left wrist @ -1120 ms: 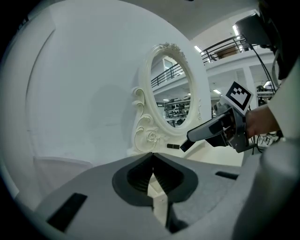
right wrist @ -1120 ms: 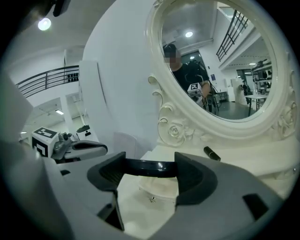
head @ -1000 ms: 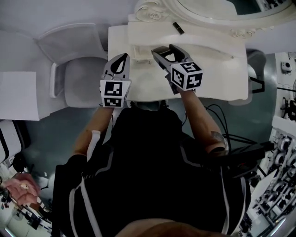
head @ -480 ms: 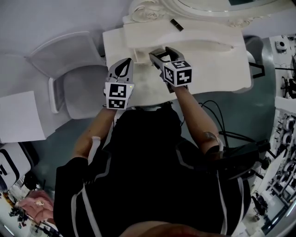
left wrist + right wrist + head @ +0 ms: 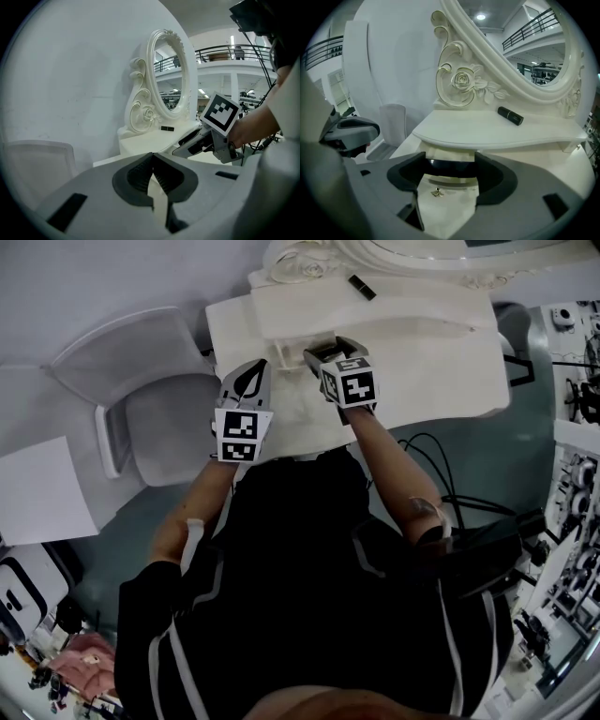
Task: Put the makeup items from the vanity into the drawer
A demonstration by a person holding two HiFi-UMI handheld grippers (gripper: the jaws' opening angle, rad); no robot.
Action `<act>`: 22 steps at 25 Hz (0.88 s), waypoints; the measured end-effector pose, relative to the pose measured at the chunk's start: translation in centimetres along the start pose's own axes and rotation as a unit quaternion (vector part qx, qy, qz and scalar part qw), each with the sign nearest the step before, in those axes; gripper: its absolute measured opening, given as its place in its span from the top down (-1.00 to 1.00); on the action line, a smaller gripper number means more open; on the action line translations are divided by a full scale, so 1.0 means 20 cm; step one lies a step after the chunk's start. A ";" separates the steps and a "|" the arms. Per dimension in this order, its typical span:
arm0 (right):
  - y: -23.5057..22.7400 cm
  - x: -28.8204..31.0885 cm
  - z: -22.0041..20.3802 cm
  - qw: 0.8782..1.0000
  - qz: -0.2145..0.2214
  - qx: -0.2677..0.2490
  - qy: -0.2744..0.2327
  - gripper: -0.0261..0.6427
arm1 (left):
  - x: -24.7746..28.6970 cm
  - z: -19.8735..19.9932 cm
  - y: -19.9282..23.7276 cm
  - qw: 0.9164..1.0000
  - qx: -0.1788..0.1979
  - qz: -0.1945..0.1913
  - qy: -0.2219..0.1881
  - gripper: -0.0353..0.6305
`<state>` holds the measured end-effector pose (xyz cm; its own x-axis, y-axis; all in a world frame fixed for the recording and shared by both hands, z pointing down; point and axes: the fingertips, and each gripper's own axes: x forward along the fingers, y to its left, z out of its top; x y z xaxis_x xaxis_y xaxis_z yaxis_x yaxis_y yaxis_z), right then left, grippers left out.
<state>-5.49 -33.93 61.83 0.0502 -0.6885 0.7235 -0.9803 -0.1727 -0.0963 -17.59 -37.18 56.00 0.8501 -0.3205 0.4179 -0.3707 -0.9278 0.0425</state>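
Observation:
A black makeup tube lies on the vanity's raised shelf, under the ornate mirror. My right gripper points at the shelf's front with its jaws wide apart, clamped on a glossy black makeup item that spans them. Below it, a cream drawer front with a small gold knob shows between the jaws. To the left, my left gripper hovers over the vanity top, shut and holding nothing. The right gripper also appears in the left gripper view.
A grey chair stands left of the vanity. A white sheet lies on the floor at far left. Cables and equipment crowd the right side. The carved mirror frame rises behind the shelf.
My right gripper has swung left and now points straighter at the shelf front. The left gripper has barely moved.

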 end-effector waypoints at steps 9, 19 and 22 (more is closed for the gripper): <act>-0.02 0.06 -0.07 0.998 -0.033 -0.001 0.052 -0.08 | -0.01 0.01 0.04 1.000 -0.011 0.001 -0.009 0.88; -0.01 0.08 -0.08 0.996 -0.051 -0.029 0.070 -0.09 | -0.03 0.01 0.02 1.000 -0.015 0.001 -0.008 0.88; 0.00 0.08 -0.08 0.996 -0.054 -0.029 0.071 -0.09 | -0.04 -0.01 0.01 1.000 -0.016 0.001 -0.003 0.88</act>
<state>-5.67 -33.99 64.14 0.1335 -0.5613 0.8168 -0.9802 -0.1966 0.0251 -18.47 -37.05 55.75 0.8517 -0.3226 0.4129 -0.3830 -0.9210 0.0706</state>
